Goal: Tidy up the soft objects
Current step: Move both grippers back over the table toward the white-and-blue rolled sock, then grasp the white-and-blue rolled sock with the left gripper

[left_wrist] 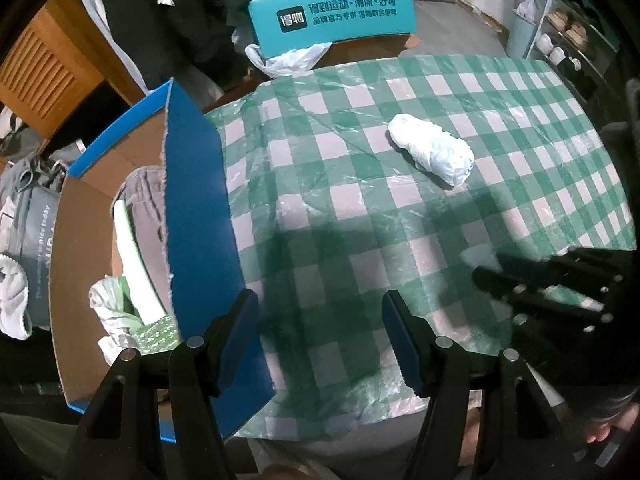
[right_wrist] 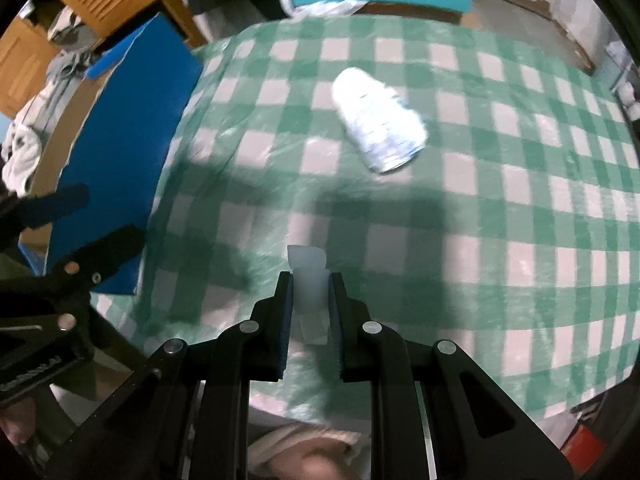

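A white rolled bundle (left_wrist: 432, 155) (right_wrist: 380, 124) lies on the green checked tablecloth (left_wrist: 360, 208) (right_wrist: 500, 220), far from both grippers. My right gripper (right_wrist: 310, 280) is shut on a small white soft packet (right_wrist: 308, 280), held just above the cloth near the front edge. From the left wrist view that right gripper (left_wrist: 486, 270) shows at the right with the pale packet (left_wrist: 478, 258) at its tip. My left gripper (left_wrist: 320, 308) stands open over the cloth beside the blue box flap (left_wrist: 200, 220), nothing between its fingers.
An open cardboard box (left_wrist: 84, 208) with blue flaps sits at the table's left, holding grey cloth (left_wrist: 148, 208), a white-green packet and a crumpled bag. A teal chair back (left_wrist: 332, 16) stands behind the table. Bags and clothes lie on the floor at left.
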Available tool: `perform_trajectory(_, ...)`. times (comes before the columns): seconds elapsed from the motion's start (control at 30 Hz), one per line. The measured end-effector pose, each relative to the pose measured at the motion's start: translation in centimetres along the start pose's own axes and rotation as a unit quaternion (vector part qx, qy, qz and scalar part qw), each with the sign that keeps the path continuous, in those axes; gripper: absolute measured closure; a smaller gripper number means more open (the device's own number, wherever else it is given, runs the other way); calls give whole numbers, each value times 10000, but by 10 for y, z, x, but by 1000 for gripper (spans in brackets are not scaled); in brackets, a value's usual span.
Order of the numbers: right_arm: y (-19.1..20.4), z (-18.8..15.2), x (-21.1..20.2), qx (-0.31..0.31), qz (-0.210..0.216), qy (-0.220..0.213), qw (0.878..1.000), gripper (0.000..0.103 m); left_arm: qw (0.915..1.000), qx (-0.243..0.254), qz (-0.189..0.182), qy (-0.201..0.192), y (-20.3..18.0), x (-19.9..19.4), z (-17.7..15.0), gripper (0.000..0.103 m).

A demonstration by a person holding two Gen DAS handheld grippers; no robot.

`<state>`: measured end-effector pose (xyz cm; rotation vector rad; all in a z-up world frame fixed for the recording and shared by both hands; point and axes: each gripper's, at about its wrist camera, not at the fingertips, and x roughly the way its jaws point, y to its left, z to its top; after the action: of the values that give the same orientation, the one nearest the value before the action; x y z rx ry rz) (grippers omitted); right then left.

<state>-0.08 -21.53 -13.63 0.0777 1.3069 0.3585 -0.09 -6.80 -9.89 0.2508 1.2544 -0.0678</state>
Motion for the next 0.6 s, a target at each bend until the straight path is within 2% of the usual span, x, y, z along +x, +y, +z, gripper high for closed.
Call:
perform_trajectory(0.37, -34, 8, -23, 394, -187, -413, 9982, 87, 9985, -331, -348, 263, -16, 20, 17, 37)
perform_trajectory(0.6, -59, 24, -40, 509, -454, -705, 9952, 87, 9938, -805, -709, 295, -25, 33, 42, 30)
